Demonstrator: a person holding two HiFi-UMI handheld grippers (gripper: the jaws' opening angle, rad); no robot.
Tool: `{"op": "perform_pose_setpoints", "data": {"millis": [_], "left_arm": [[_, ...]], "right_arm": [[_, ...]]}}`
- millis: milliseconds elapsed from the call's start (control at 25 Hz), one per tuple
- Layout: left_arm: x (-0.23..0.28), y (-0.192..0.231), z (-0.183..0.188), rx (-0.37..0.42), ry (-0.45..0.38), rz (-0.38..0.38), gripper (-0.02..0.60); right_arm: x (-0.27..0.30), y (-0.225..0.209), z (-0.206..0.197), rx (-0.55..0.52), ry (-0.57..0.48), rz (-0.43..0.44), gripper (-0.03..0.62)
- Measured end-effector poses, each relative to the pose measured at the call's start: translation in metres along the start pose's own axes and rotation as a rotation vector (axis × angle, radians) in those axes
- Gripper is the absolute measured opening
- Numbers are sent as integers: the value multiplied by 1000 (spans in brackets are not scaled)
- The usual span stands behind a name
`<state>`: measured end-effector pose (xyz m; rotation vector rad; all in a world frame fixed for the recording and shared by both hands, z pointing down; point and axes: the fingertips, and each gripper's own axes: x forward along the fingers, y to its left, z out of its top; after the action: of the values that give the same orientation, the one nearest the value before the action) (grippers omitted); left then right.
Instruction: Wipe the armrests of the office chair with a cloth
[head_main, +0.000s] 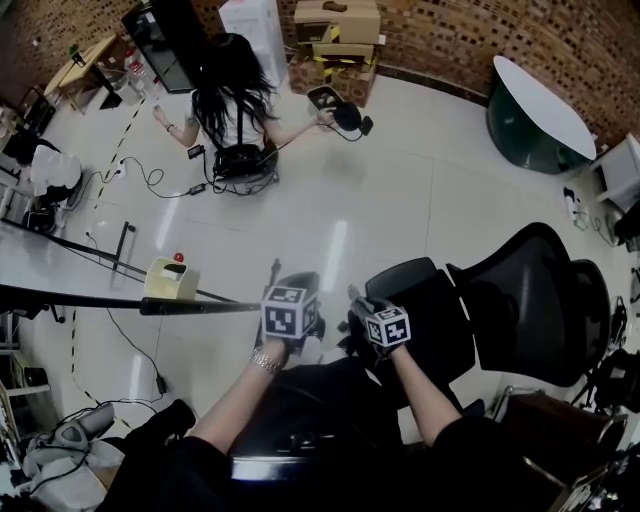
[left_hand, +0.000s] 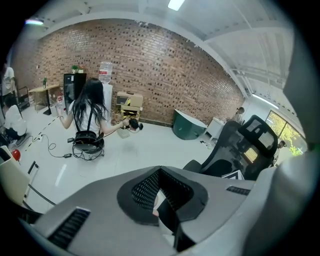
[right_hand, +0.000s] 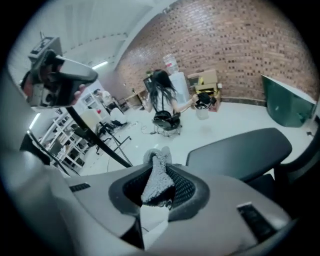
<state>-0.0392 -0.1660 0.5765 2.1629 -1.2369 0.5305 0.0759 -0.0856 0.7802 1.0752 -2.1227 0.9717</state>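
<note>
The job looks to be at its start. The grey, nubbly cloth (right_hand: 156, 176) is picked up: the right tool (right_hand: 159, 192) is closed on it, a fold pinched between the jaws and the loose end standing up out of them in the lower centre of the right gripper view. The left tool (left_hand: 161, 190) has its jaws drawn together with nothing between them.

The black office chair (head_main: 530, 300) fills the right side of the head view, its backrest at the far right and its seat towards the middle. Both tools hang at the lower centre of that view, the right one just beside the chair's near edge. In the right gripper view a dark flat pad (right_hand: 240, 150) lies to the right of the jaws and a little beyond them; whether it is an armrest or the seat cannot be told. The cloth is not touching it.

By this showing no armrest is being wiped, so both are judged left to do. The cloth must first be brought down flat onto a pad.
</note>
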Motion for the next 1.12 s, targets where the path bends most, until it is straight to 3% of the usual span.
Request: {"op": "perform_pose_setpoints", "data": {"millis": [120, 240, 400, 520, 760, 920, 1120], "left_arm": [[-5, 1, 1, -5, -5, 10, 6], [-9, 8, 0, -11, -6, 28, 6], [-17, 17, -6, -23, -4, 47, 6], [-24, 24, -8, -33, -7, 65, 6], [-24, 31, -11, -46, -4, 82, 6], [-19, 26, -9, -34, 1, 66, 6], [-13, 18, -1, -19, -5, 43, 6]], "right_arm": [[-24, -27, 29, -27, -119, -19, 77], [-49, -115, 59, 40, -178, -165, 77], [-77, -236, 53, 232, -136, -408, 77], [-80, -267, 36, 326, -78, -465, 77], [-58, -224, 29, 352, -160, -438, 78], [-36, -148, 23, 246, -175, -318, 78], [-12, -39, -7, 63, -113, -151, 78]]}}
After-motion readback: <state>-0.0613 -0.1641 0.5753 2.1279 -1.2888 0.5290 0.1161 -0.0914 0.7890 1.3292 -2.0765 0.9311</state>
